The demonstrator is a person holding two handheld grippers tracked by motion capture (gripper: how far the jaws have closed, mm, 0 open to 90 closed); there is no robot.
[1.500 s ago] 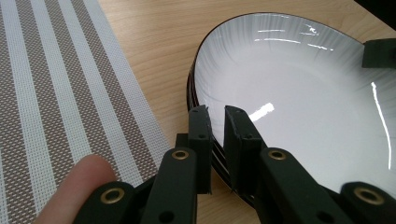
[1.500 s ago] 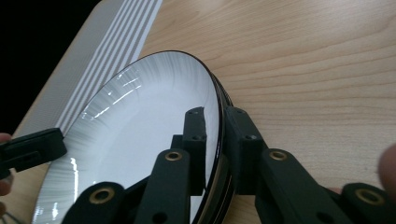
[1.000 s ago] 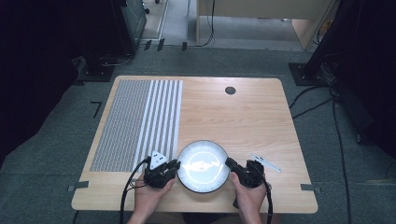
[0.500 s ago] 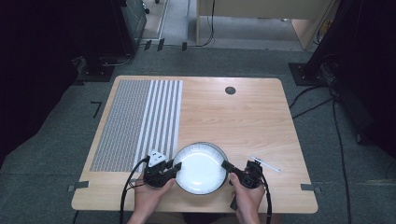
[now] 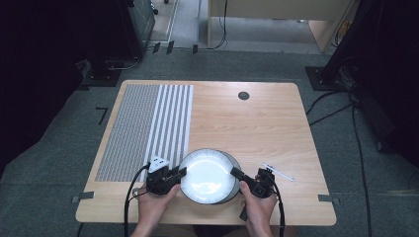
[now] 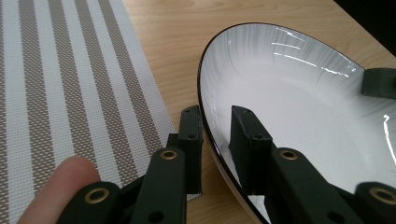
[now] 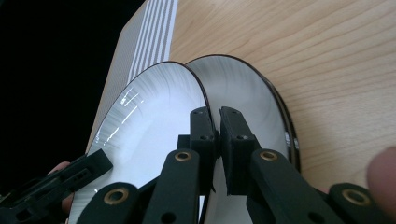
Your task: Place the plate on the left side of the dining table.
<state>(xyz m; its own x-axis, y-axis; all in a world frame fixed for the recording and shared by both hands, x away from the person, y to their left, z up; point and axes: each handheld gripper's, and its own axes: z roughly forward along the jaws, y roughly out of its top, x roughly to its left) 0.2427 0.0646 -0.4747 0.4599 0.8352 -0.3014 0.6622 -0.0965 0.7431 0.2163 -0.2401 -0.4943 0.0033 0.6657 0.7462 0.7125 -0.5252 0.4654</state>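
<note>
Two white plates with dark rims sit stacked near the front edge of the wooden table [image 5: 257,123], at about 6 o'clock in the high view. The top plate [image 5: 207,175] is raised off the lower plate [image 5: 236,170], which peeks out toward 3 o'clock beneath it; in the right gripper view the top plate [image 7: 144,126] stands tilted clear of the lower plate [image 7: 252,107].

The left gripper [image 5: 179,173] sits at the plates' 9 o'clock. In its own view the left gripper [image 6: 217,126] straddles the top plate's rim [image 6: 205,116], one jaw outside and one over the white inside, with a gap showing at the pads; its jaws have just been closing a little, the rim between them, and they are not clamped. The right gripper [image 5: 236,173], at 3 o'clock, is clenched on the top plate's edge, the right gripper [image 7: 216,123] pinching the thin rim between its pads.

A striped grey-and-white placemat [image 5: 148,128] covers the table's left part, from about 9 to 11 o'clock of the plates, its near corner just beside the left gripper. A small white stick-like object [image 5: 279,172], too small to identify, lies just beyond the right gripper at 3 o'clock. A dark round cable hole [image 5: 243,95] lies well apart at 12 o'clock.
</note>
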